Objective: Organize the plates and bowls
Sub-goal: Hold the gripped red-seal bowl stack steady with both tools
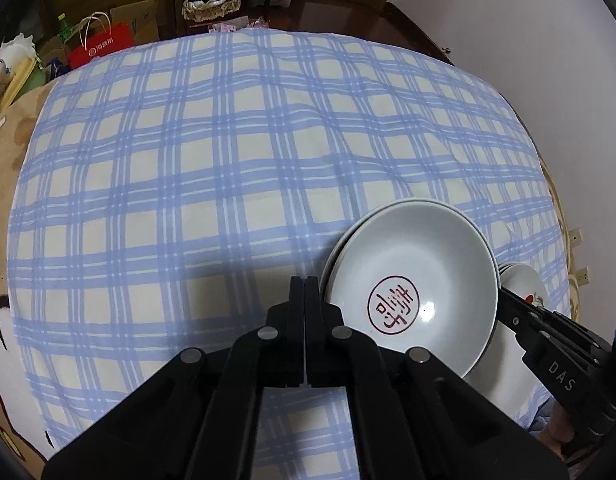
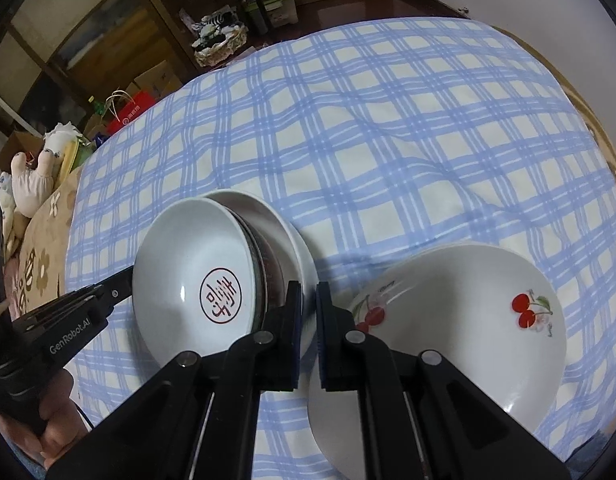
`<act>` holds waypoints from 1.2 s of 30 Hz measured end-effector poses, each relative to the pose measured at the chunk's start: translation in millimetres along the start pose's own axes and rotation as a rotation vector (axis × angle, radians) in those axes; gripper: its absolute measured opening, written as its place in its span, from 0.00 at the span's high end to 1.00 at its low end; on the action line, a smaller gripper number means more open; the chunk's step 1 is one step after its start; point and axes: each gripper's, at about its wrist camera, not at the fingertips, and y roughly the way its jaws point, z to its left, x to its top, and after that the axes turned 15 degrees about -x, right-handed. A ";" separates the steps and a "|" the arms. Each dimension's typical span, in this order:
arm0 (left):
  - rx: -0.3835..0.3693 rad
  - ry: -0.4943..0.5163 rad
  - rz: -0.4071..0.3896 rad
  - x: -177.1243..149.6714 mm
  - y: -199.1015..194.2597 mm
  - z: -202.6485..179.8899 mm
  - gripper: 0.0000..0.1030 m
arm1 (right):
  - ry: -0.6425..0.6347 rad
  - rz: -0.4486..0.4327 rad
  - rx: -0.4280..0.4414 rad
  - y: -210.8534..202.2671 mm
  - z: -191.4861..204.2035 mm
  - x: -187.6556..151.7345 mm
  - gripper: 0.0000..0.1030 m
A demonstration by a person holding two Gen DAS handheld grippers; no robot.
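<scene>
Both grippers closed: left gripper point(image 1: 304, 282) empty, right gripper point(image 2: 308, 292) empty.

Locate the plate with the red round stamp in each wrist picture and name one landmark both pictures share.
Left wrist view: the stamped plate sits lower right, just right of the left gripper, on top of other dishes.
Right wrist view: the stamped plate sits lower left, tilted on a stack, left of the right gripper.
Shared landmark: the red paper bag beyond the checked cloth.
</scene>
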 end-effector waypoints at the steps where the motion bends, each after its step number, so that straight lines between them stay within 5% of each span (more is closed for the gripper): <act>1: 0.007 -0.002 0.007 0.3 0.4 0.9 0.99 | -0.005 -0.001 0.003 0.2 -0.5 0.0 0.92; 11: -0.088 -0.052 0.080 -8.9 3.4 17.8 0.90 | -0.049 0.035 0.071 8.7 -8.1 -6.2 0.85; 21: -0.094 0.017 0.026 -9.8 -18.3 4.7 0.87 | -0.001 0.026 0.097 11.7 -19.0 1.4 0.72; 36: -0.122 0.027 0.088 -1.8 -1.0 -2.3 0.89 | -0.005 0.040 0.079 14.5 -19.1 9.2 0.71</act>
